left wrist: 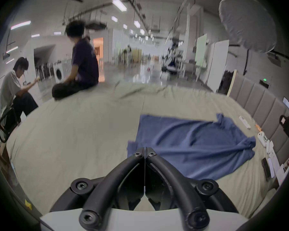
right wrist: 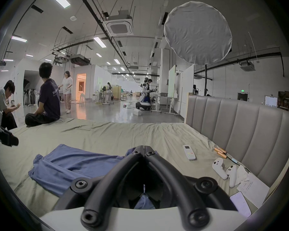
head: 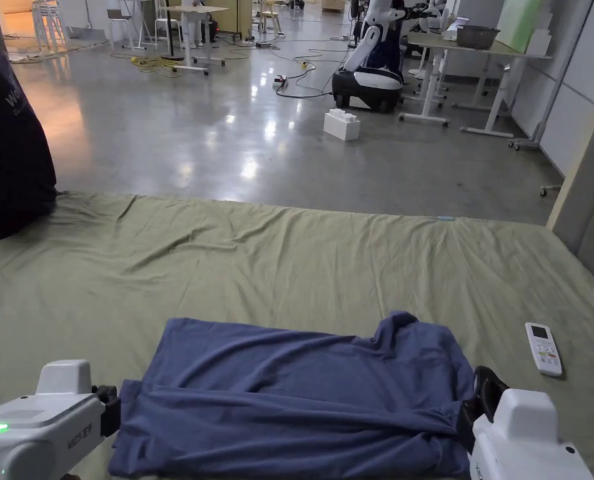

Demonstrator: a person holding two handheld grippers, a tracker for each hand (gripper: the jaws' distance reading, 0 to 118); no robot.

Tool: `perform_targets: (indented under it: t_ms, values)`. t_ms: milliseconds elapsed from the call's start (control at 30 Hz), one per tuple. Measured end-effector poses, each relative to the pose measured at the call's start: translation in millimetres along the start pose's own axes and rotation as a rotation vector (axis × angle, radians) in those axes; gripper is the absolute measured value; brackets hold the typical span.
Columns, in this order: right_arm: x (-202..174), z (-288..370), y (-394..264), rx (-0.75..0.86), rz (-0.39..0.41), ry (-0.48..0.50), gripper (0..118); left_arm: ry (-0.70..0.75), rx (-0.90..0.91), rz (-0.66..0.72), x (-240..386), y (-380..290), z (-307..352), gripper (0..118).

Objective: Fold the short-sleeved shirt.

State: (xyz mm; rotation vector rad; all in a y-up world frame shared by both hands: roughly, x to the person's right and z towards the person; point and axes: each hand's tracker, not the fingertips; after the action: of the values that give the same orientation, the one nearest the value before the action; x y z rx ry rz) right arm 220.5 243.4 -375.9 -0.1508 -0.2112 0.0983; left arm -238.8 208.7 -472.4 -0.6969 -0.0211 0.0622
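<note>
A blue short-sleeved shirt (head: 301, 387) lies crosswise on the green bed sheet (head: 289, 262), its near part doubled over along a long crease. My left gripper (head: 115, 406) is at the shirt's left edge, jaws pressed together; in the left gripper view its tips (left wrist: 145, 148) sit on a small flap of the shirt (left wrist: 190, 143). My right gripper (head: 476, 406) is at the shirt's right edge, where folds gather. In the right gripper view its jaws (right wrist: 143, 147) are shut and blue cloth (right wrist: 144, 201) shows between their bases.
A white remote control (head: 543, 349) lies right of the shirt. A padded headboard (head: 592, 206) bounds the bed's right side. Two white controllers (right wrist: 223, 169), papers and a phone (right wrist: 240, 203) lie beside it. A person (head: 8, 156) sits on the far left corner.
</note>
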Motion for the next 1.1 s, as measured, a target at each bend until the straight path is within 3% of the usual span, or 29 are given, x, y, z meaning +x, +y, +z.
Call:
perform_targets:
  t_ms: [33, 167, 233, 367, 600, 633, 700, 733, 767, 933, 1000, 1067, 1100]
  values:
    - [3, 0, -4, -0.001, 0.005, -0.002, 1, -0.01, -0.057, 0.006, -5, -1, -12, 6]
    - [9, -1, -14, -0.041, 0.009, -0.016, 1, -0.041, -0.248, 0.031, -8, -5, -53, 63]
    - [14, -3, -19, -0.065, 0.005, -0.022, 1, -0.01, -0.29, 0.028, -5, -8, -70, 72]
    - [25, -3, -31, -0.114, -0.005, -0.047, 1, 0.031, -0.365, -0.006, -4, -18, -108, 73]
    - [49, -5, -51, -0.213, -0.01, -0.089, 1, 0.089, -0.362, -0.153, 22, -31, -121, 70]
    - [53, -8, -54, -0.236, -0.018, -0.094, 1, 0.082, -0.354, -0.16, 34, -34, -109, 64]
    - [61, -14, -60, -0.304, -0.039, -0.097, 1, 0.078, -0.341, -0.181, 42, -34, -107, 38]
    - [65, -19, -66, -0.355, -0.094, -0.078, 1, 0.088, -0.334, -0.199, 45, -34, -107, 21]
    - [70, -24, -68, -0.36, -0.072, -0.085, 1, 0.081, -0.34, -0.195, 37, -35, -112, 8]
    - [84, -55, -80, -0.547, -0.07, -0.032, 3, 0.05, -0.312, -0.136, 28, -31, -87, 6]
    - [89, -70, -84, -0.603, -0.074, -0.025, 30, 0.05, -0.292, -0.129, 25, -29, -78, 6]
    - [89, -88, -84, -0.671, -0.079, -0.009, 68, 0.044, -0.272, -0.117, 21, -26, -70, 5]
    - [87, -93, -83, -0.692, -0.093, 0.0, 73, 0.042, -0.268, -0.111, 21, -24, -68, 5]
